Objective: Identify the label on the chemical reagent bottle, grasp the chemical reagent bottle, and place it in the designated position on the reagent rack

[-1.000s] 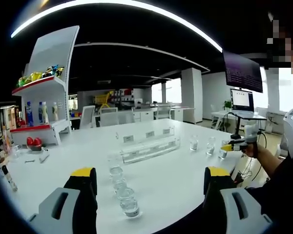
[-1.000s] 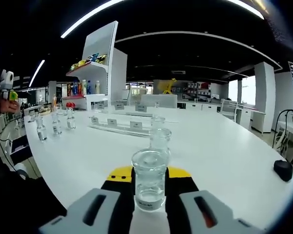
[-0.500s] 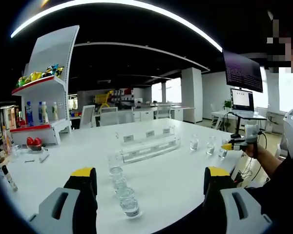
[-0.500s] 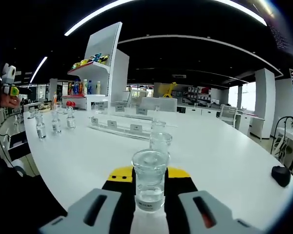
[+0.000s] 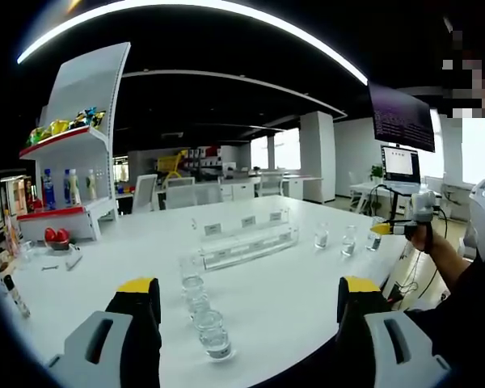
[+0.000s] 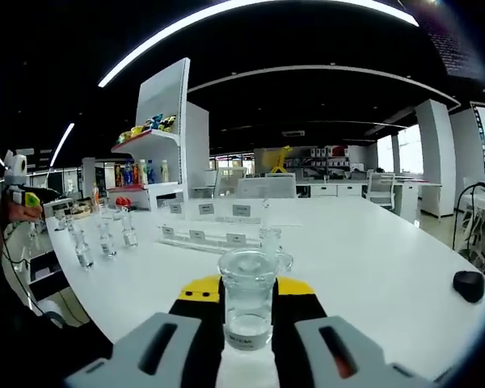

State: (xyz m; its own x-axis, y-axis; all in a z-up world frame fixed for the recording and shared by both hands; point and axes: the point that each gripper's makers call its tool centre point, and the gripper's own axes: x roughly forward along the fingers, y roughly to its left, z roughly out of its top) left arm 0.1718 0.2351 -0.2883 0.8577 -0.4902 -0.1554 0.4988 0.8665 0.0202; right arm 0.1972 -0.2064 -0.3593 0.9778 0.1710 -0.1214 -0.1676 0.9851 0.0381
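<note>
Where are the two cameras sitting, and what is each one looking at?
Left gripper view: rides on the left gripper, looking across the white table at a row of small glass bottles and the clear reagent rack; its yellow-tipped fingers stand wide apart, and the person's arm holds the right gripper at the right.
Right gripper view: rides on the right gripper, looking along the table past a glass bottle held between its fingers.
Shared: table, rack, bottles, snack shelf.
</note>
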